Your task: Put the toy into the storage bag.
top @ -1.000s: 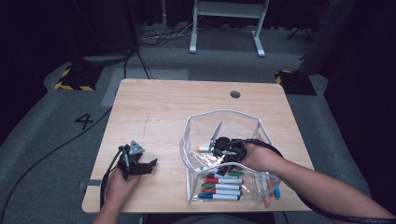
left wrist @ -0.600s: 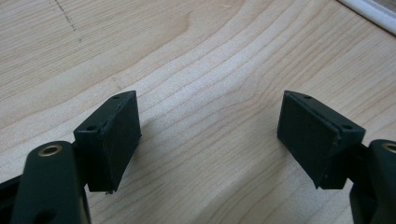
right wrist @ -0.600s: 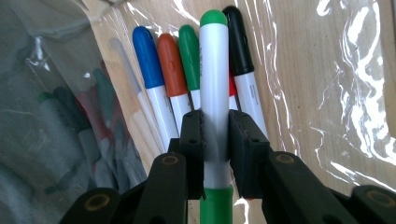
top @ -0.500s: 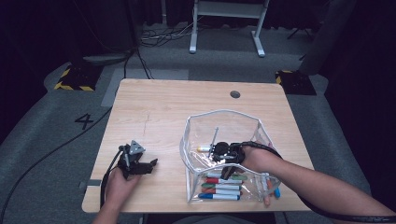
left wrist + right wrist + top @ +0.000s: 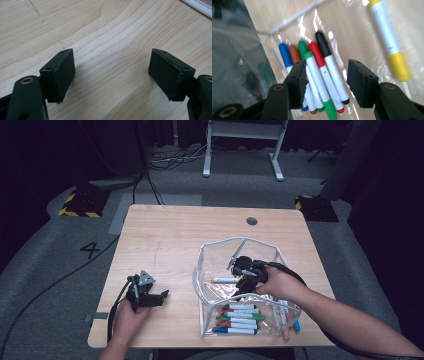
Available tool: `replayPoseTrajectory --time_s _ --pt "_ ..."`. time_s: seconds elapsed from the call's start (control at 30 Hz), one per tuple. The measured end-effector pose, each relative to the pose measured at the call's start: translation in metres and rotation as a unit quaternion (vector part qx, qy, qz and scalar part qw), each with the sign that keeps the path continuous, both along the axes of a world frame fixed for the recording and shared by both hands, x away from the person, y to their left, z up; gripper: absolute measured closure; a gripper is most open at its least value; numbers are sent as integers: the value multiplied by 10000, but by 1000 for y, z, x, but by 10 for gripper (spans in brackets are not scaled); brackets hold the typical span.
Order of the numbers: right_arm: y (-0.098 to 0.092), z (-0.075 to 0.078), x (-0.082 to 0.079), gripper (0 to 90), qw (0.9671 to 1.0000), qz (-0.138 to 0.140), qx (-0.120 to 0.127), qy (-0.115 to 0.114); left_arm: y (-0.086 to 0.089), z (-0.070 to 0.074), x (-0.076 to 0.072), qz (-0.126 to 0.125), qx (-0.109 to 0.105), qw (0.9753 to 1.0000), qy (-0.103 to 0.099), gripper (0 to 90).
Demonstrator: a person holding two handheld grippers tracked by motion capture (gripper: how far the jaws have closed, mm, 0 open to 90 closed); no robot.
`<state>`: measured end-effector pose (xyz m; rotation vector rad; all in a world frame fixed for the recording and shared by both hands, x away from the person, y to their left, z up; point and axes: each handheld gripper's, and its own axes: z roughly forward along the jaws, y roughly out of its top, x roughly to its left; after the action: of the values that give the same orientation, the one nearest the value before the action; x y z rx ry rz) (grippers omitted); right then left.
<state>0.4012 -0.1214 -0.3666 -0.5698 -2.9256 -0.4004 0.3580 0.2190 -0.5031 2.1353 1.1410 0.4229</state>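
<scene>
From my remote station, my right gripper (image 5: 243, 270) hangs inside the clear plastic pouch (image 5: 202, 285) near the table's (image 5: 170, 235) front right corner, its jaws parted with nothing between them; in the right gripper view the same gripper (image 5: 325, 80) hovers just above a row of markers (image 5: 317, 77) capped in blue, orange, green, red and black. Those markers (image 5: 237, 317) lie side by side at the pouch's near end, toward the table's front edge. A yellow-capped marker (image 5: 223, 279) lies apart from them on the pouch floor, just beside the gripper, and shows blurred in the right gripper view (image 5: 389, 42). Faint print runs along the marker barrels, too small and smeared to read. My left gripper (image 5: 145, 292) rests on the bare wood near the front left corner, well apart from the pouch, jaws spread wide over empty table (image 5: 107, 62). A white "4" (image 5: 92, 249) is painted on the grey floor beyond the table's left edge. Two more markers (image 5: 290, 317) lie at the pouch's right side, partly hidden under my right hand (image 5: 280, 285); the pouch's glare hides their detail.
</scene>
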Motion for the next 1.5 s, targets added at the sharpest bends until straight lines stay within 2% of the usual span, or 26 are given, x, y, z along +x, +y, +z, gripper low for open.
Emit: replayPoseTrajectory --time_s 0.07,0.17,0.3,0.33,0.47,0.53,0.57,0.73,0.83,0.9,0.97,1.07,1.17,1.2,1.27,1.33,1.4,1.43,1.5 --pt "-5 13 0 495 9995 -115 277 -89 0 0 0 1 -2 10000 0 217" --pt "-17 35 -2 492 9967 -284 701 -279 0 0 0 1 -1 10000 0 217" --pt "-36 61 -10 492 9905 -443 1182 -546 0 0 0 2 -2 10000 -1 217" --pt "-39 64 -11 493 9896 -460 1233 -586 0 0 0 1 -1 10000 -1 217" --pt "-64 84 -22 488 9815 -575 1589 -901 0 0 0 3 -1 10000 0 217" --pt "-77 91 -25 483 9776 -686 1758 -934 0 0 0 2 0 10000 0 217" --pt "-88 95 -26 484 9741 -804 1889 -951 0 0 0 3 -2 10000 0 217" --pt "-129 106 -28 459 9627 -1276 2149 -1033 0 0 0 3 -1 10000 0 217" --pt "-149 105 -30 438 9581 -1560 2055 -1241 0 0 0 2 0 10000 0 217" --pt "-160 104 -31 393 9560 -1662 2034 -1307 0 0 0 9 -6 10000 -11 217" --pt "-171 101 -33 340 9539 -1747 1895 -1541 0 0 0 9 -4 10000 -11 216" --pt "-186 93 -32 273 9486 -1987 1903 -1561 0 0 0 9 -4 10000 -13 217" --pt "-199 81 -28 272 9432 -2248 1858 -1591 0 0 -1 27 -7 10000 -11 217" --pt "-202 75 -27 278 9408 -2363 1825 -1603 0 0 -1 31 -10 10000 -11 217" --pt "-207 63 -26 335 9402 -2461 1597 -1731 0 0 -1 28 -9 10000 -10 216" --pt "-213 48 -24 413 9388 -2541 1559 -1727 0 0 0 22 1 10000 -6 216" --pt "-218 33 -21 487 9363 -2642 1399 -1844 0 0 0 28 -8 10000 -12 216" --pt "-221 26 -19 532 9354 -2702 1358 -1832 0 0 0 21 1 10000 -8 216" --pt "-226 10 -14 547 9348 -2842 1318 -1673 0 0 -1 29 -8 10000 -10 216"
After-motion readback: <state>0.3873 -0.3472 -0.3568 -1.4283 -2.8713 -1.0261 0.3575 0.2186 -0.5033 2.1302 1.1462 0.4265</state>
